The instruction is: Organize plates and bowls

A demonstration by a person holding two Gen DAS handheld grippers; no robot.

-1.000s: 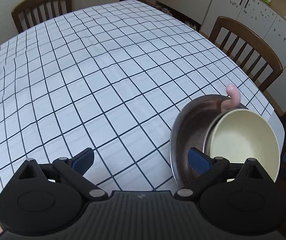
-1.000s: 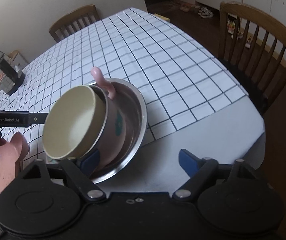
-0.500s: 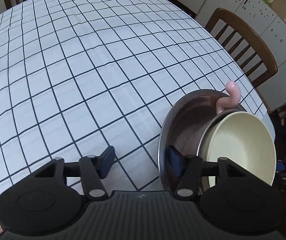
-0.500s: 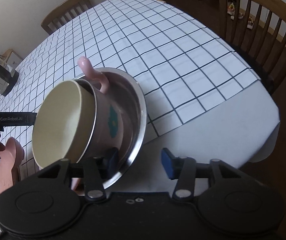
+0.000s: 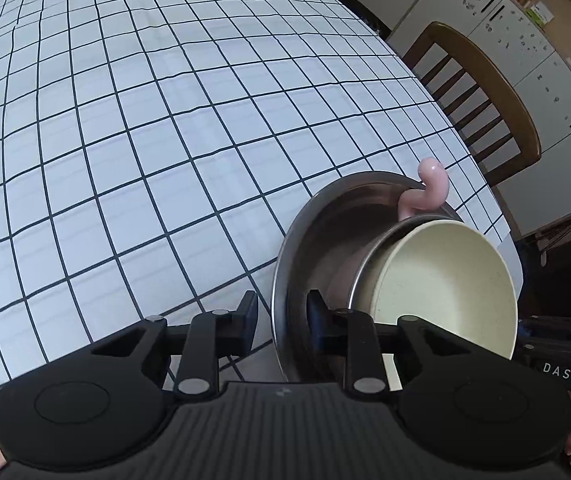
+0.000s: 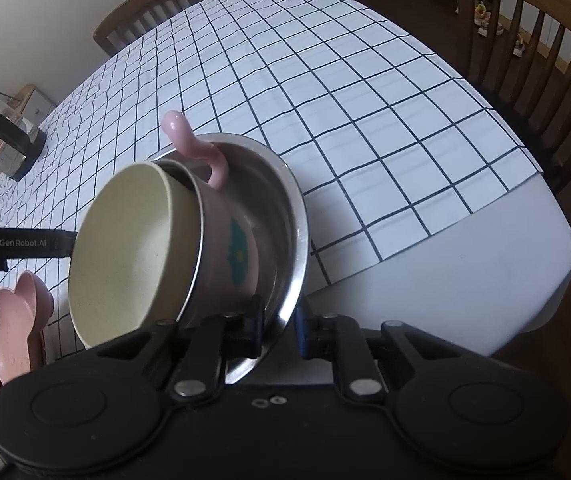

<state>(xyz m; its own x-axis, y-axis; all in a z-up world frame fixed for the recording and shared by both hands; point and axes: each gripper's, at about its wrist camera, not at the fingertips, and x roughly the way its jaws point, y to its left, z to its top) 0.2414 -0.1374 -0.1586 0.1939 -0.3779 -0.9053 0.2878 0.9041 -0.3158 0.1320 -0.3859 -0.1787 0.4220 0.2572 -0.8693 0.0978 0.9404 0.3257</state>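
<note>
A steel bowl (image 5: 325, 232) (image 6: 281, 208) stands tilted at the table's near corner. Nested in it is a pink cup (image 6: 229, 248) with a curled handle (image 5: 429, 188), and a cream bowl (image 5: 445, 280) (image 6: 133, 248) sits inside the cup. My left gripper (image 5: 281, 316) straddles the steel rim with its jaws closing; a sliver of cloth still shows between the outer pad and the wall. My right gripper (image 6: 279, 322) is closing on the opposite rim, one pad inside and one outside, pressing on the metal.
The checked tablecloth (image 5: 145, 140) stretches away beyond the bowls. Wooden chairs (image 5: 485, 92) (image 6: 545, 40) stand at the table's sides. A pink dish (image 6: 21, 320) lies at the left, and a dark box (image 6: 9, 140) sits at the far left edge.
Both pairs of jaws have narrowed from wide open to close around the steel bowl's rim. The left view has tipped further down toward the bowl.
</note>
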